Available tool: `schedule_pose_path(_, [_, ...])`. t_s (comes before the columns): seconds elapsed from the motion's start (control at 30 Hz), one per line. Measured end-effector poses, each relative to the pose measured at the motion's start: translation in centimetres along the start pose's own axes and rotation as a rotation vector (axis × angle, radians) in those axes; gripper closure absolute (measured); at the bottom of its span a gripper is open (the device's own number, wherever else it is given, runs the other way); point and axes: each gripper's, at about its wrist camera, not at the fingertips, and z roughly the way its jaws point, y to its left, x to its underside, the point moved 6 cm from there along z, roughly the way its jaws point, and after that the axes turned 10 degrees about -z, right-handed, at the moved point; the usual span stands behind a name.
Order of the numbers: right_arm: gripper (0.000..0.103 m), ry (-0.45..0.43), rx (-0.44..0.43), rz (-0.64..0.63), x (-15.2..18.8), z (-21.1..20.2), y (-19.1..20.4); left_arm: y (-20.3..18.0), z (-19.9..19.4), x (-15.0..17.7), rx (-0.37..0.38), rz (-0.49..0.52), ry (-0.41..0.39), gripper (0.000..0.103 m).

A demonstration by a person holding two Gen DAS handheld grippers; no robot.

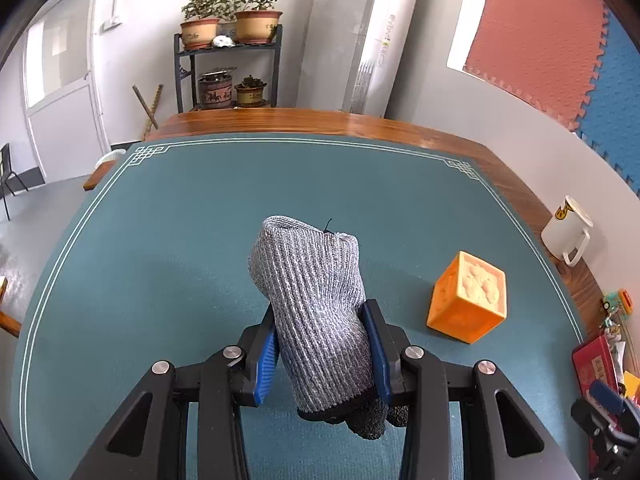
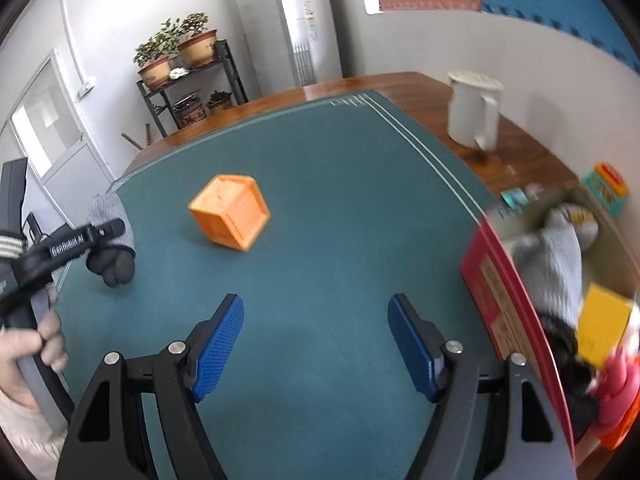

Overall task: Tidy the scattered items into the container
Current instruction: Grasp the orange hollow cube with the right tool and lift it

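My left gripper (image 1: 324,316) is shut on a grey knit glove (image 1: 316,300) with dark fingertips and holds it above the teal mat; the glove also shows in the right wrist view (image 2: 112,236). An orange toy cube (image 1: 468,296) sits on the mat to the right of the glove, also seen in the right wrist view (image 2: 230,212). My right gripper (image 2: 316,320) is open and empty over the mat. The red-walled container (image 2: 508,304) at the right holds a second grey glove (image 2: 556,256), a yellow block (image 2: 604,328) and a red toy (image 2: 616,376).
A white mug (image 1: 566,228) stands on the wooden table edge (image 1: 320,120) at the right, also in the right wrist view (image 2: 472,110). Small colourful toys (image 2: 604,188) lie beyond the container. A plant shelf (image 1: 228,68) stands behind the table.
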Motion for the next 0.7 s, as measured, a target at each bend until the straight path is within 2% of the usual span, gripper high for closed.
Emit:
schedule_pose_path(0.3, [0.025, 0.014, -0.034, 0.017, -5.3, 5.5, 4.2, 0.8, -1.4, -1.1, 0.013, -0.016, -0.032, 0.062])
schedule_pose_path(0.5, [0.025, 0.048, -0.04, 0.07, -7.3, 9.5, 5.8, 1.7, -1.4, -2.4, 0.014, -0.046, -0.044, 0.062])
schedule_pose_path(0.7, [0.025, 0.07, 0.048, 0.025, -7.6, 12.2, 6.6, 1.5, -0.6, -2.4, 0.01, -0.055, -0.025, 0.062])
